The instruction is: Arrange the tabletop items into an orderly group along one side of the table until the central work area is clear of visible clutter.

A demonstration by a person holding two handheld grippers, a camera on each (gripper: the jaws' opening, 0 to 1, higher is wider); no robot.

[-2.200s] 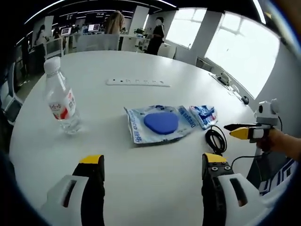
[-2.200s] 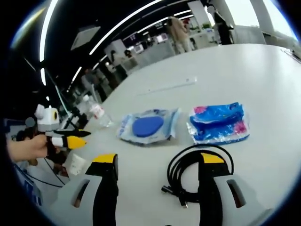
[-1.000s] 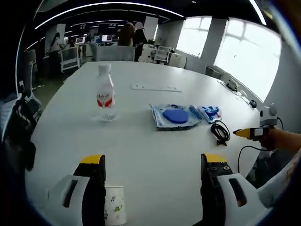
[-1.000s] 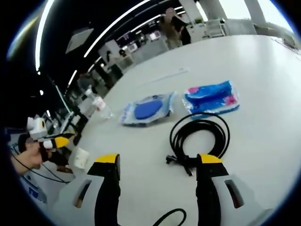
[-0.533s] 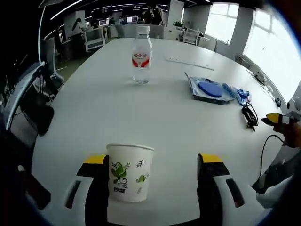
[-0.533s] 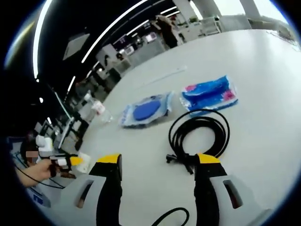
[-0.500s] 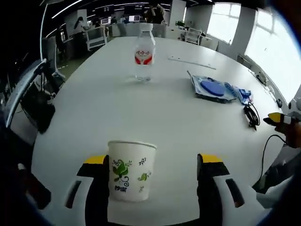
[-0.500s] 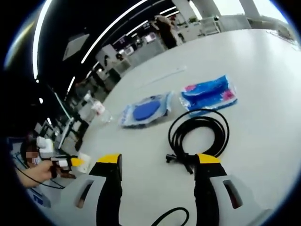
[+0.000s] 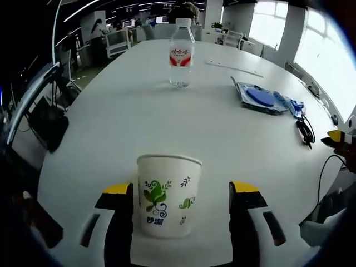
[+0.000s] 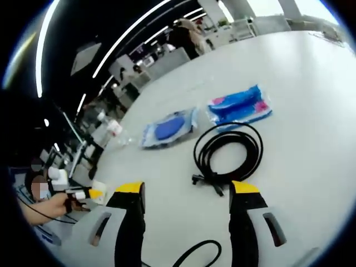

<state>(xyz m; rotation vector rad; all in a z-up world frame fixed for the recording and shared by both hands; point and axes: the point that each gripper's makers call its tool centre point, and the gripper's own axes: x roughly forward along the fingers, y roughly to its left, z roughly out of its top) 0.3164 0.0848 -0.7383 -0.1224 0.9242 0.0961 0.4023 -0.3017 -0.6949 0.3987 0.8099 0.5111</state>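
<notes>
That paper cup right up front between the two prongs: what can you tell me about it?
The paper cup is white, printed with green leaves, dark blue swirls and a little text near its base. It looks like thin paper with a rolled rim. It stands upright, mouth up, near the edge of the white table, between the open jaws of the left gripper. It sits close to the left jaw; whether they touch is unclear. Its inside cannot be seen.

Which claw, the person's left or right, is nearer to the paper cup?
Left. The paper cup stands between the open left claw jaws. The right claw faces the black cable, away from the cup.
</notes>
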